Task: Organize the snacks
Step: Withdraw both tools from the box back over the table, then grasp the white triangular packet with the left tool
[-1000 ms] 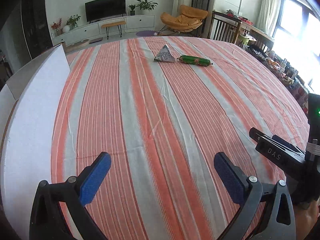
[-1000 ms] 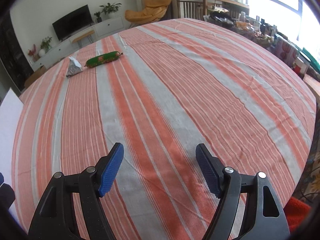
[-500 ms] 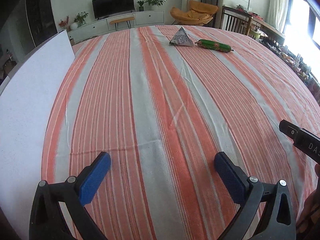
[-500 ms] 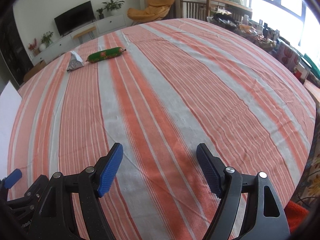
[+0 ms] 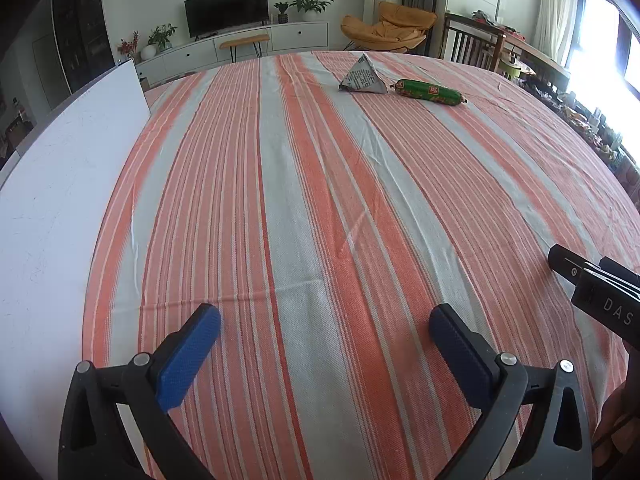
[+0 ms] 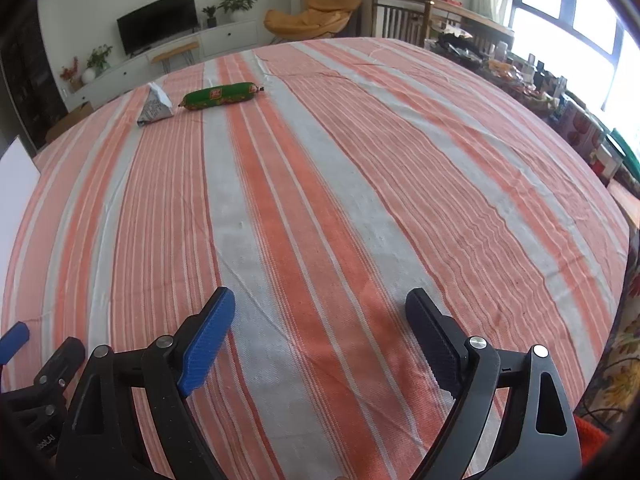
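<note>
Two snacks lie side by side at the far end of the striped tablecloth: a grey pyramid-shaped packet point(image 5: 363, 76) point(image 6: 154, 105) and a green sausage in its wrapper point(image 5: 430, 91) point(image 6: 219, 95). My left gripper point(image 5: 324, 330) stands open over the near part of the cloth, with nothing between its blue pads. My right gripper point(image 6: 320, 320) hovers over the near cloth too, its jaws still opening and bare cloth between them. Both grippers are far from the snacks. The right gripper's body shows at the left wrist view's right edge.
A white board point(image 5: 60, 184) point(image 6: 14, 176) lies along the left side of the table. The orange-and-grey striped cloth point(image 5: 320, 200) covers the round table. Chairs, a sideboard full of goods point(image 6: 560, 92) and a window stand to the right.
The left gripper has sunk and tipped, so the snacks sit higher in its view and the white board looks flatter. The right gripper's jaws have spread wider.
</note>
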### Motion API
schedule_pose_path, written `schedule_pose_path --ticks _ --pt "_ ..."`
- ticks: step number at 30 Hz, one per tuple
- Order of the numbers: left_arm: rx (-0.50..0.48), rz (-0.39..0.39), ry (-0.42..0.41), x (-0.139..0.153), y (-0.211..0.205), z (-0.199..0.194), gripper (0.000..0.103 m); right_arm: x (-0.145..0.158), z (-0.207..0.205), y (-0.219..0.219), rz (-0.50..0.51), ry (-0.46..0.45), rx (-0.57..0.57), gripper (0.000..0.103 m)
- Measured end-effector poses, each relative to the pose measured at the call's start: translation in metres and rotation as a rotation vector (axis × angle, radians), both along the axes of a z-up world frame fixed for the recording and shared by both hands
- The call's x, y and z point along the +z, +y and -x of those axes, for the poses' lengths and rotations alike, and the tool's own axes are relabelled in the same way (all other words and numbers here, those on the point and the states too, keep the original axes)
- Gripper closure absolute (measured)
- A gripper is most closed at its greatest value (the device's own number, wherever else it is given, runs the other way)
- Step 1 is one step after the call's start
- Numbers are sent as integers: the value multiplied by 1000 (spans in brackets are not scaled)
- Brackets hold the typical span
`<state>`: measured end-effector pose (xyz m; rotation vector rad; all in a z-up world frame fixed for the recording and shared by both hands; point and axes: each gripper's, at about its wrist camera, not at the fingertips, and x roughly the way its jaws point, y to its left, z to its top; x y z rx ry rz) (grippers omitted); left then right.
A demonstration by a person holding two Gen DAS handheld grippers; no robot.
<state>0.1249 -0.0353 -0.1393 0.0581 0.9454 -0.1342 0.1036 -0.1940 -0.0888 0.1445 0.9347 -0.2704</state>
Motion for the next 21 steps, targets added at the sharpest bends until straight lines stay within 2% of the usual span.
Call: schedule_pose_path --ticks 2,5,10,14,17,21 --pt "-3 -2 16 1 0 -2 0 0 0 0 0 0 0 13" --pt "-2 15 82 6 0 -11 0 0 0 0 1 0 0 12" --pt "11 95 22 39 -1 -35 0 1 0 1 1 1 2 10" --pt "-5 105 15 56 -11 -82 1 1 0 1 1 1 3 10" --pt "-14 81 2 60 -22 -126 1 1 0 1 0 1 4 10" --pt "2 95 6 57 -33 -186 8 0 0 2 1 2 6 9"
